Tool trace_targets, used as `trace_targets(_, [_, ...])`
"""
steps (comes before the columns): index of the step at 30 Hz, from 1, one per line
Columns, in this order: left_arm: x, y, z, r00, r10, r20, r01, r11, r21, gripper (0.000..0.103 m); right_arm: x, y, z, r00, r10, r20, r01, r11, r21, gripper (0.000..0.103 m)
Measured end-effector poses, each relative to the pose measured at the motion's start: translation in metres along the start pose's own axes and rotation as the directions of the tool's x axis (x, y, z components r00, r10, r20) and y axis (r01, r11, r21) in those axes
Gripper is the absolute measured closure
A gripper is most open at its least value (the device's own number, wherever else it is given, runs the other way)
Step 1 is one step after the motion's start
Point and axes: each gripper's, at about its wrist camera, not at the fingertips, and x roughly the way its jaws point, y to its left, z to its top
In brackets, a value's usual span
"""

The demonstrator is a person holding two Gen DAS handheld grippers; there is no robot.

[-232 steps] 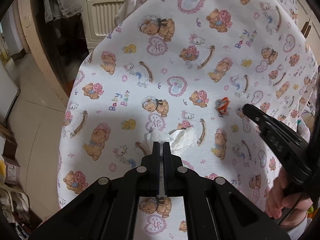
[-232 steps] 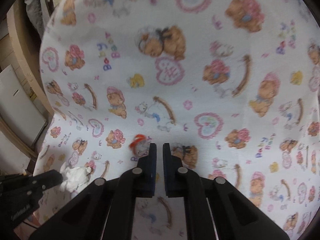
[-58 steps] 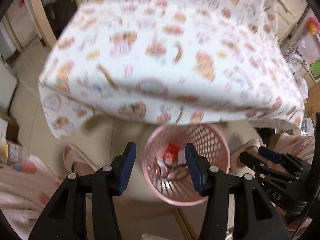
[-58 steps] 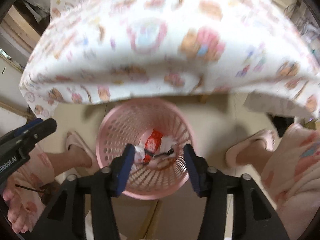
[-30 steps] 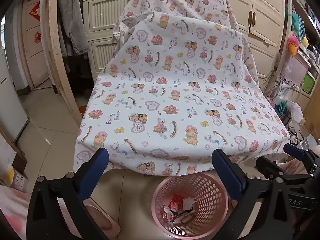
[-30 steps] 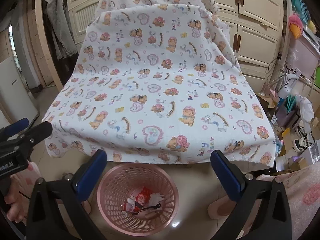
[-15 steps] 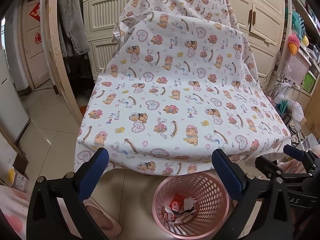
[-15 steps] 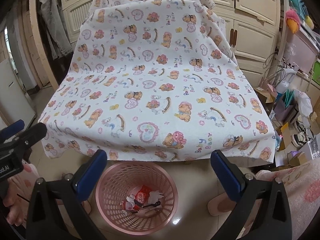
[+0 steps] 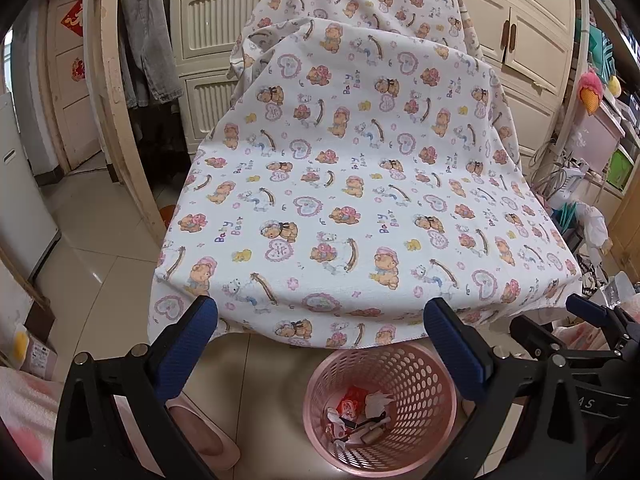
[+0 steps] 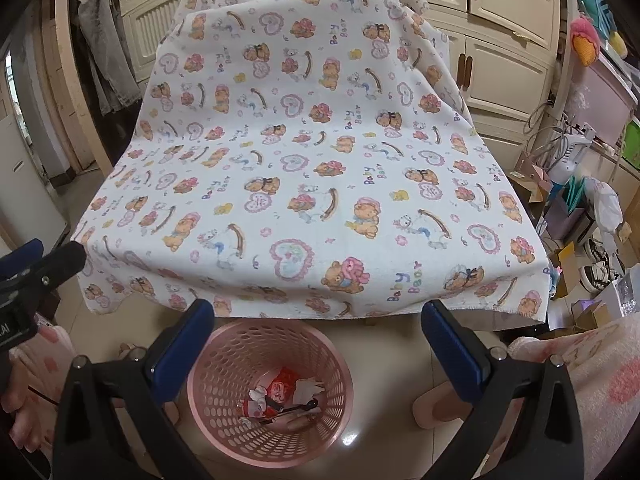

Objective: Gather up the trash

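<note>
- So, both tongs gape wide and grip nothing: left gripper [image 9: 320,332], right gripper [image 10: 318,330], blue pads far apart in each wrist view.
- We see the trash [image 9: 358,414] lying at the bottom of the pink basket [image 9: 432,376], on the floor just in front of the table edge; red wrapper, white crumpled paper, a dark thin piece.
- Left view only: doorway frame with hanging grey clothes [image 9: 150,36] at left, red door decoration, a slipper [image 9: 200,436] low between the fingers, and the right gripper's tips poking in at the right edge.
- Right view only: the left gripper's tip at the left edge, a hand [image 10: 18,412] below it, pink sleeve at lower right, a slipper [image 10: 436,404] right of the basket, more clutter boxes on the right.
- Both views: bear-print cloth [image 10: 312,168] covers the table and overhangs it; its hem partly hides the basket's far rim.
- Cream cabinet doors [image 10: 508,32] behind, shelving and bags crowd the right side.
</note>
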Motion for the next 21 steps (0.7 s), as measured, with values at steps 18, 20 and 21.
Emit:
trace_targets(18, [0.0044,-0.0041,-0.0013,1.000,0.005,-0.026,-0.005,1.000,0.018,0.001,0.0019,0.0025,-0.0013,1.000,-0.009,-0.007,0.009,1.000,-0.009,0.000])
trace_targets(20, [0.0051,-0.0047,-0.0018,0.999,0.004,-0.032,-0.003,1.000,0.021,0.001,0.0022,0.0024,-0.0014,1.000,-0.009,-0.008,0.009,1.000,-0.010,0.000])
trace_targets(21, [0.0055,-0.0050,-0.0019,0.999,0.004,-0.035,-0.003,1.000,0.023,0.001,0.0027,0.0024,-0.0017,1.000,-0.010,-0.010,0.010,1.000,-0.011,0.000])
